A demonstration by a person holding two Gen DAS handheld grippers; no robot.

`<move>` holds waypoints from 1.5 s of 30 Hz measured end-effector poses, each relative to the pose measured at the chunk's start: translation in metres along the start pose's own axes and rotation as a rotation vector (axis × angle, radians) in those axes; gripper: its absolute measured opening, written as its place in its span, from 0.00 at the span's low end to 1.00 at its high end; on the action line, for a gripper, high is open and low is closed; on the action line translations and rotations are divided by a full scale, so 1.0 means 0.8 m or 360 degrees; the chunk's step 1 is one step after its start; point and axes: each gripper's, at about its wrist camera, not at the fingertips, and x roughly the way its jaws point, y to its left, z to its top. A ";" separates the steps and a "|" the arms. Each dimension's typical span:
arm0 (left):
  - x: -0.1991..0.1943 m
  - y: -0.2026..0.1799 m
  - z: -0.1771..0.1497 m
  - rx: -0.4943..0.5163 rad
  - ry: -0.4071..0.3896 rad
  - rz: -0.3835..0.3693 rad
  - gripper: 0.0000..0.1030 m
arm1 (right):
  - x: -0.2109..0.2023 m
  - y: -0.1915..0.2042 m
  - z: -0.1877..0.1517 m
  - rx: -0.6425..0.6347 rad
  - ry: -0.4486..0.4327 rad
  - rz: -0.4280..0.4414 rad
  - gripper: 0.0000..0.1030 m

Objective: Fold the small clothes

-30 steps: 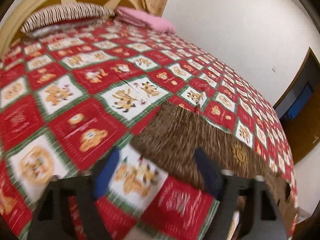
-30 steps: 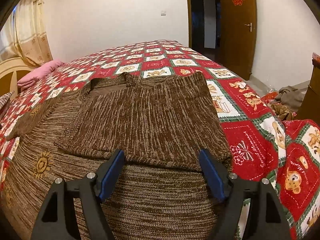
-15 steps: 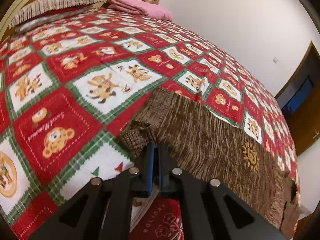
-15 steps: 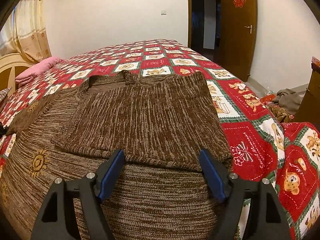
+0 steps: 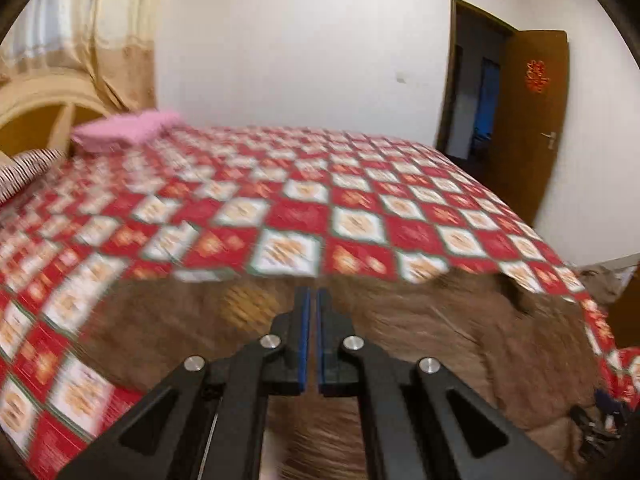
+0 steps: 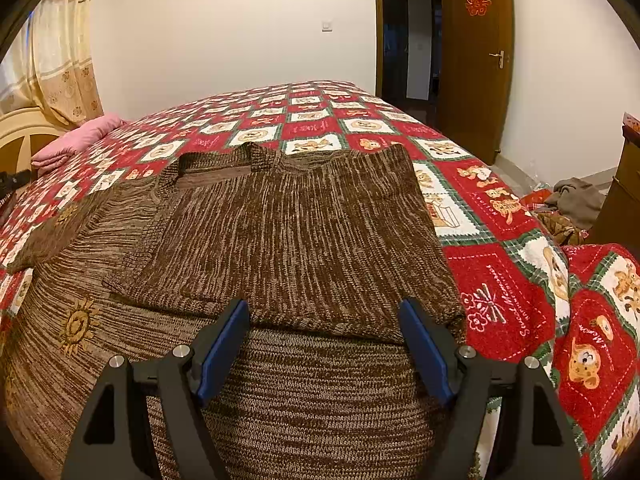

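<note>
Currently left tool [image 5: 311,300] is pinched together, contents unclear, right tool [image 6: 324,316] spread over the brown sweater [image 6: 296,232] lying just ahead on the bed [image 6: 520,280]; soft, floppy knit, so I'd grab hem or sleeve edge.

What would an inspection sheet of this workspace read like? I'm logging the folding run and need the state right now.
Surface: bed quilt, red and white bear squares.
Job's things: brown sweater lies on the quilt, right side folded over its middle; sun motif on the left part.
Clutter: pink pillow and striped pillow at the headboard; clothes heap on the floor.
Grippers: left gripper shut, view blurred, whether it pinches cloth cannot be told; right gripper open over the sweater's hem.
Cables: nothing seen.
Surroundings: white walls, curtain, open wooden door.
</note>
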 end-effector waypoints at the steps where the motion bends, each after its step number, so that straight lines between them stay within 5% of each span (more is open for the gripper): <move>1: 0.001 -0.004 -0.004 0.0000 0.0020 -0.0009 0.02 | 0.000 0.000 0.000 0.0000 0.0000 0.0000 0.76; 5: -0.008 0.031 -0.009 -0.0162 -0.0006 0.0108 0.18 | 0.000 -0.001 0.000 0.0002 -0.0001 0.0004 0.76; 7: -0.009 0.077 -0.010 -0.0377 0.0042 0.0238 0.78 | -0.001 -0.001 0.001 0.0003 -0.0003 0.0006 0.76; 9: -0.012 0.131 -0.013 -0.0607 0.0032 0.0443 0.95 | -0.001 -0.001 0.001 0.0003 -0.0004 0.0006 0.76; 11: -0.017 0.183 -0.019 -0.0818 0.0014 0.0651 0.94 | -0.001 -0.001 0.001 0.0003 -0.0006 0.0005 0.76; 14: 0.003 0.242 -0.032 -0.1072 0.0181 0.0799 0.94 | 0.000 0.000 0.000 -0.0002 -0.0003 0.0000 0.76; 18: 0.054 0.263 -0.041 -0.1166 0.0365 0.0669 0.75 | -0.001 0.001 0.002 -0.0011 0.0000 -0.0012 0.76; 20: 0.065 0.249 -0.033 -0.1006 0.0300 0.0662 0.48 | -0.001 0.001 0.002 -0.0014 0.0001 -0.0016 0.76; 21: 0.071 0.246 -0.033 -0.0985 0.0299 0.0614 0.27 | 0.000 0.001 0.003 -0.0016 0.0001 -0.0018 0.76; 25: 0.072 0.253 -0.035 -0.1042 0.0256 0.0557 0.13 | 0.000 0.002 0.003 -0.0016 -0.0001 -0.0020 0.76; 30: 0.053 0.188 -0.001 -0.0644 0.0084 0.0545 0.12 | 0.000 0.002 0.002 -0.0017 -0.0002 -0.0020 0.76; 35: 0.015 0.061 0.013 -0.0119 -0.0085 0.0343 0.12 | 0.000 0.002 0.002 -0.0019 -0.0002 -0.0021 0.76; 40: 0.022 -0.051 -0.033 0.0279 0.0045 0.0132 0.12 | 0.000 0.002 0.002 -0.0018 -0.0002 -0.0020 0.76; 45: 0.048 -0.071 -0.055 0.0408 0.0274 0.0151 0.16 | -0.001 0.002 0.001 -0.0020 -0.0003 -0.0021 0.76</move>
